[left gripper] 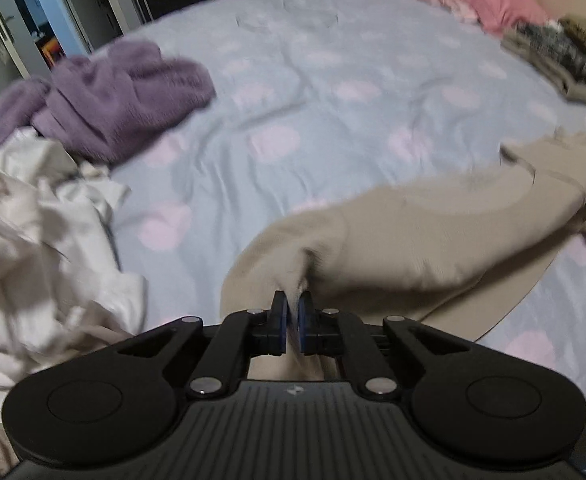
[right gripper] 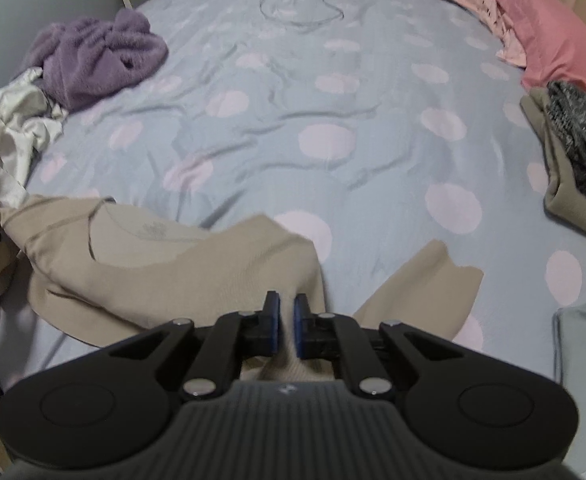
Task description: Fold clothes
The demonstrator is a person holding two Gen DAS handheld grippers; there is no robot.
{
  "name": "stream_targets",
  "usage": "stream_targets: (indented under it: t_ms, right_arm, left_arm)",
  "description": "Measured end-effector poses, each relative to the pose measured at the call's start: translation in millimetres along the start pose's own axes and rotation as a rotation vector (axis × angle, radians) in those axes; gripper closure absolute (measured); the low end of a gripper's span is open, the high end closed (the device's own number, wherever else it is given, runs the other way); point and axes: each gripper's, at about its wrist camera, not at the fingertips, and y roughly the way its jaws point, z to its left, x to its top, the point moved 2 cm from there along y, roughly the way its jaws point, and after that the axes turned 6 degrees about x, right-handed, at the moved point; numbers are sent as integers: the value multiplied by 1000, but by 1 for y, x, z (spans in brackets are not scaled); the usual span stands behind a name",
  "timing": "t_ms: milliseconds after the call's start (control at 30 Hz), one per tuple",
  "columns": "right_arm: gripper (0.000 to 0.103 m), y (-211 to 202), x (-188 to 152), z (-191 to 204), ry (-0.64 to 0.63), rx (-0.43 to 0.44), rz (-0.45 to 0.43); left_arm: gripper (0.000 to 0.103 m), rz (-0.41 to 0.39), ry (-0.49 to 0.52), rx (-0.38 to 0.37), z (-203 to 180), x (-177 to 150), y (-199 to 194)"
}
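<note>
A beige long-sleeved top (left gripper: 413, 236) lies across the near part of the bed (left gripper: 313, 92). My left gripper (left gripper: 293, 306) is shut on a bunched fold of the beige top, and the cloth stretches away to the right. In the right wrist view my right gripper (right gripper: 287, 306) is shut on another part of the same beige top (right gripper: 165, 256), whose neckline and label face up to the left. The blue pads (right gripper: 302, 320) are nearly together with cloth between them.
A purple fleece garment (left gripper: 109, 96) and crumpled white clothes (left gripper: 33, 232) lie at the left. Pink pillows (right gripper: 549, 24) and a stack of folded dark-patterned and olive clothes (right gripper: 573, 152) sit at the right. A thin cord (right gripper: 305, 8) lies on the far bedspread. A pale grey item (right gripper: 585, 344) sits at the near right.
</note>
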Motion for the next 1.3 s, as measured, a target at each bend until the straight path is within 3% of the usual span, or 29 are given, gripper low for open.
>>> stream_targets:
  t_ms: [100, 233, 400, 533, 667, 733, 800, 900, 1033, 1100, 1300]
  right_arm:
    - [99, -24, 1, 0, -23, -3, -28]
    - [99, -41, -12, -3, -48, -11, -6]
    - [99, -8, -42, -8, -71, -51, 155]
    - [99, 25, -63, -2, -126, -84, 291]
    - [91, 26, -64, 5, -162, -96, 294]
    - [83, 19, -60, 5, -153, -75, 269]
    - [81, 12, -55, 4, -136, -52, 240]
    - [81, 4, -47, 0, -104, -26, 198]
    - [81, 6, -35, -6, -87, -55, 146]
    - [81, 10, -28, -11, -67, -60, 124]
    - [78, 31, -14, -35, 50, -10, 116]
  left_arm:
    - [100, -30, -16, -53, 11, 2, -31]
    - [100, 39, 86, -85, 1, -20, -43]
    - [100, 201, 238, -124, -25, -60, -16]
    - [99, 288, 298, -154, -40, -82, 9]
    - [90, 264, 285, -183, -35, -82, 4]
    - [72, 244, 257, -225, -31, -78, -6]
    - [65, 219, 240, -259, -29, -72, -14]
    - [64, 157, 215, -309, -26, -59, -24]
    - [64, 90, 205, -239, -28, -32, -15]
    - [64, 80, 200, -213, -30, -17, -3]
    - [64, 61, 154, -228, -36, 13, 48]
